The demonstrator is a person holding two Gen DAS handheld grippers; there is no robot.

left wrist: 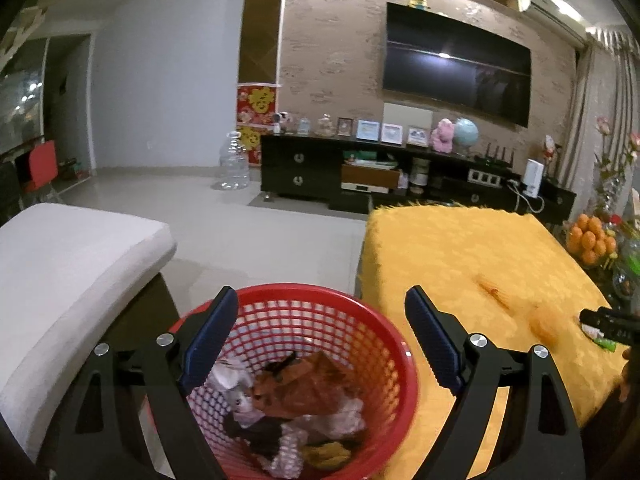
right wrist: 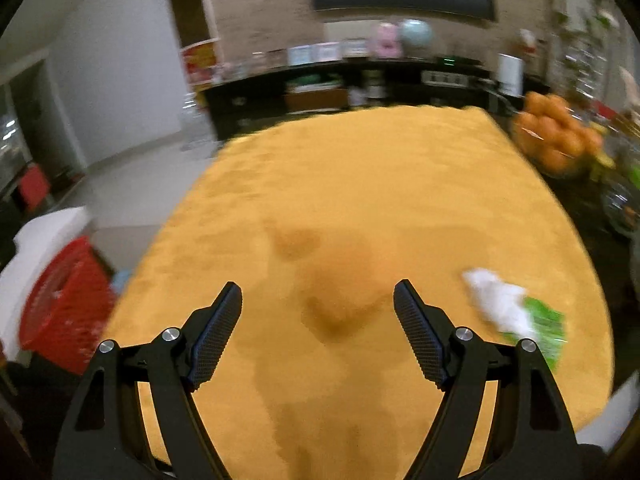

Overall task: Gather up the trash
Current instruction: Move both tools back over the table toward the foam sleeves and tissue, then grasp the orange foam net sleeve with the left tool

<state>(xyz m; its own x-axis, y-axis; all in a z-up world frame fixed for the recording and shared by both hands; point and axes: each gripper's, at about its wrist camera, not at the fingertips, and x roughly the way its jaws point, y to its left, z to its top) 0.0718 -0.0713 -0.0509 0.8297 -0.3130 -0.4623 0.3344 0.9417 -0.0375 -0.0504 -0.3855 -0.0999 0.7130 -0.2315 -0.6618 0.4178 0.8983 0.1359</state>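
My left gripper [left wrist: 322, 320] is open and empty, hovering over a red mesh basket [left wrist: 384, 344] that holds crumpled wrappers and paper trash [left wrist: 304, 396]. The basket stands on the floor beside the yellow-covered table [left wrist: 480, 256]. My right gripper [right wrist: 318, 306] is open and empty above the yellow cloth [right wrist: 340, 184]. A white and green wrapper [right wrist: 516, 312] lies on the cloth just right of my right fingertip. The red basket also shows at the left edge of the right wrist view [right wrist: 60, 304]. The right gripper's tip shows at the right edge of the left wrist view [left wrist: 608, 322].
A white cushioned seat [left wrist: 68, 272] stands left of the basket. A bowl of oranges [right wrist: 556, 136] and glassware sit at the table's far right. A dark TV cabinet [left wrist: 380, 172] and a large water bottle [left wrist: 234, 160] stand across the tiled floor.
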